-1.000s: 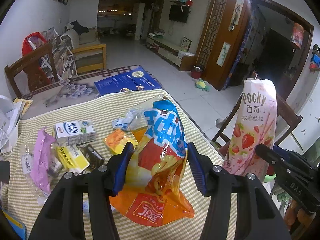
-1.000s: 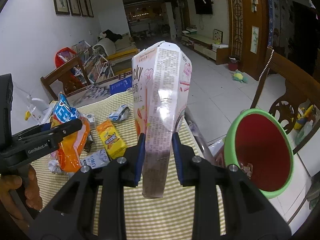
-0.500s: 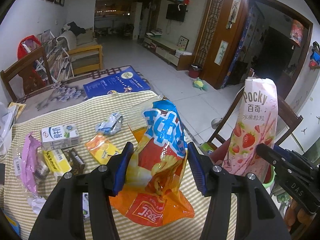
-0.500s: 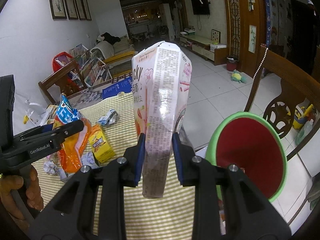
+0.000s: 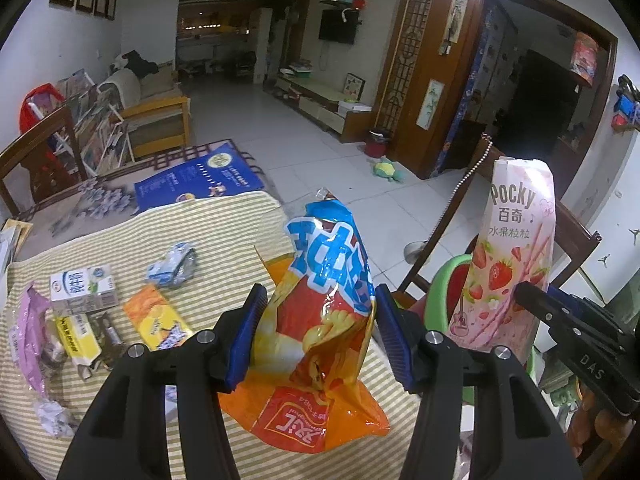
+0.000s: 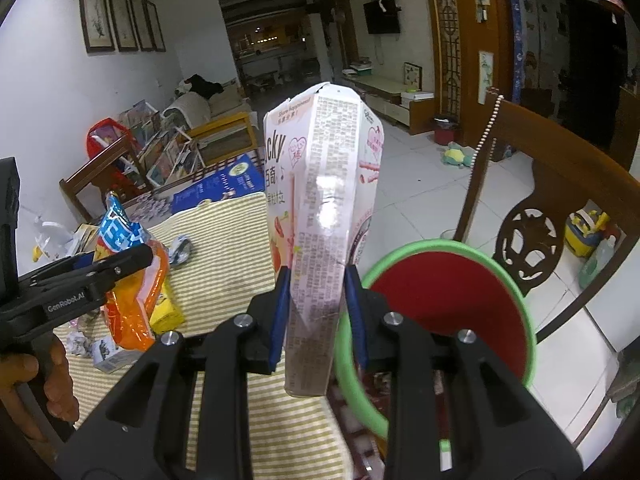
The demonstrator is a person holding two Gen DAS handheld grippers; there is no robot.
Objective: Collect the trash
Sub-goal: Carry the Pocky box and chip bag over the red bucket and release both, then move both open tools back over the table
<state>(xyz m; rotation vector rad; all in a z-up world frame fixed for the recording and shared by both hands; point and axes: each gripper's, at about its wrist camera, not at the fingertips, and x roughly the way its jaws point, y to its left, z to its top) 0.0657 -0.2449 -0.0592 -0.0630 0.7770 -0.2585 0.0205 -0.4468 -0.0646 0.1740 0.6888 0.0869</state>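
My left gripper (image 5: 320, 336) is shut on an orange and blue chip bag (image 5: 320, 320), held upright above the striped table's right edge (image 5: 224, 232). My right gripper (image 6: 318, 316) is shut on a pink Pocky box (image 6: 324, 216), held upright beside the green-rimmed red bin (image 6: 452, 304). The Pocky box (image 5: 508, 260) and the bin's green rim (image 5: 444, 280) also show at the right of the left wrist view. The chip bag (image 6: 128, 280) and the left gripper (image 6: 132, 264) show at the left of the right wrist view.
Loose trash lies on the table: a milk carton (image 5: 82, 288), a yellow packet (image 5: 158, 316), a crumpled blue wrapper (image 5: 172, 266), a pink wrapper (image 5: 28, 336), crumpled paper (image 5: 54, 416). A wooden chair (image 6: 532, 216) stands behind the bin.
Both grippers have moved right toward the bin with their loads. The bin has come closer and larger in the right wrist view; table trash has slid left.
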